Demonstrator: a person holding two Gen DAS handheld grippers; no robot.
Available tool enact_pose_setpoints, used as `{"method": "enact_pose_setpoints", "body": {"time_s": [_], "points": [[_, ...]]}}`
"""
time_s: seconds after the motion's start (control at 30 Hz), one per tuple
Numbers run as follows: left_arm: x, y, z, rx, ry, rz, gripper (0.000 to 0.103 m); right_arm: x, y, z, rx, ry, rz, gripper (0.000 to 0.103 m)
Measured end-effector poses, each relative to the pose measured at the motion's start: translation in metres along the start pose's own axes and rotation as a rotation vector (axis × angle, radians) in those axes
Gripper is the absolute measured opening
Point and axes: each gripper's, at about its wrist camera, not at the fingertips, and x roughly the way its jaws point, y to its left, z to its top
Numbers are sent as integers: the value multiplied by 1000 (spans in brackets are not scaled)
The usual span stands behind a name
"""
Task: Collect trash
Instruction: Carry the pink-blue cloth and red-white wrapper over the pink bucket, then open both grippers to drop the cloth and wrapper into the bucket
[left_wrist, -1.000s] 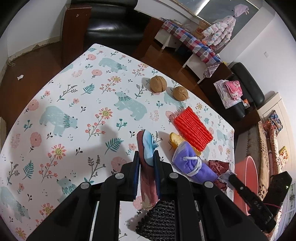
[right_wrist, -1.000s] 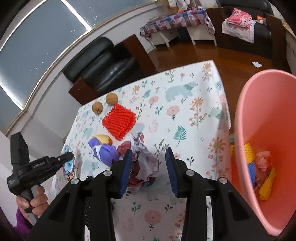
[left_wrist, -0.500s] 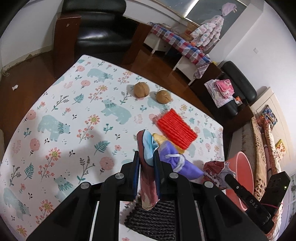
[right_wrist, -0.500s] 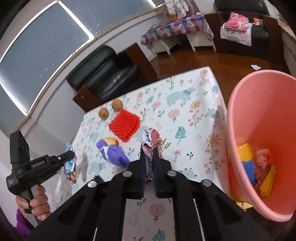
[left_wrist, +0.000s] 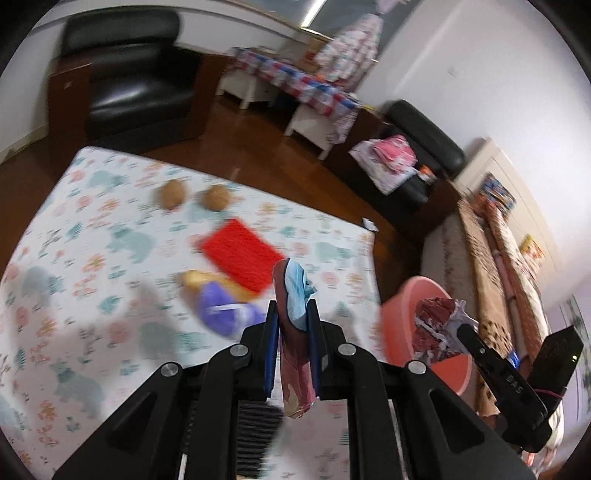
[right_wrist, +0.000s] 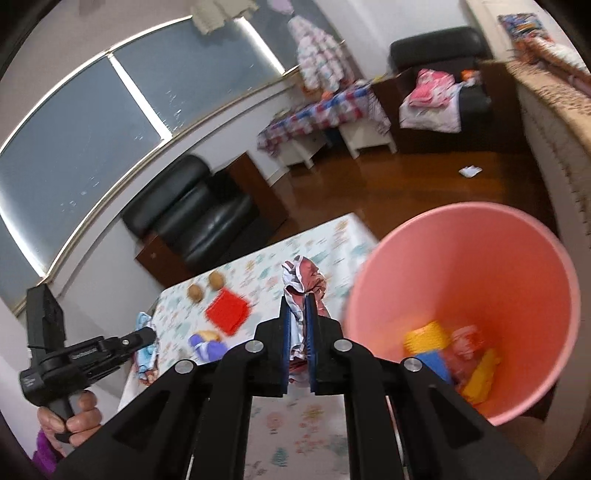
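Both hands are loaded: the left tool (left_wrist: 291, 323) is clamped on a blue-and-maroon wrapper (left_wrist: 293, 295), and the right tool (right_wrist: 298, 321) is squeezed tight on a crumpled maroon-and-white wad (right_wrist: 304, 275), its jaws having just closed on it. The wad hangs just beside the rim of the pink bin (right_wrist: 480, 236), not yet over the opening, so I'd say the drop is next. The bin already holds yellow, blue and pink scraps. Left on the table (left_wrist: 74, 258), going away from the bin: a purple bundle (left_wrist: 221, 312) over something yellow, a red mat (left_wrist: 242, 254), then two brown balls (left_wrist: 170, 194). Only the right view looks down into the bin and catches the hand (right_wrist: 70, 421) gripping the left tool; only the left view shows the right tool's wad against the bin from outside.
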Motion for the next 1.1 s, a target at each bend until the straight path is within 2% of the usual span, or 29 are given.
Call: {"method": "enact_pose_setpoints", "body": {"time_s": [0.3, 0.57, 0.77, 0.97, 1.07, 1.1], "points": [[26, -102, -4, 183, 51, -133, 13, -30, -41, 2, 7, -81, -131, 8], [59, -169, -19, 286, 96, -190, 13, -39, -69, -3, 28, -93, -184, 8], [93, -197, -31, 322, 140, -183, 13, -41, -89, -8, 42, -76, -194, 8], [118, -204, -41, 332, 172, -157, 14, -38, -100, -11, 55, -60, -199, 8], [125, -204, -44, 328, 179, -143, 17, -37, -101, -12, 59, -62, -196, 8], [127, -204, -45, 328, 181, -142, 24, -37, -102, -12, 60, -61, -194, 8]]}}
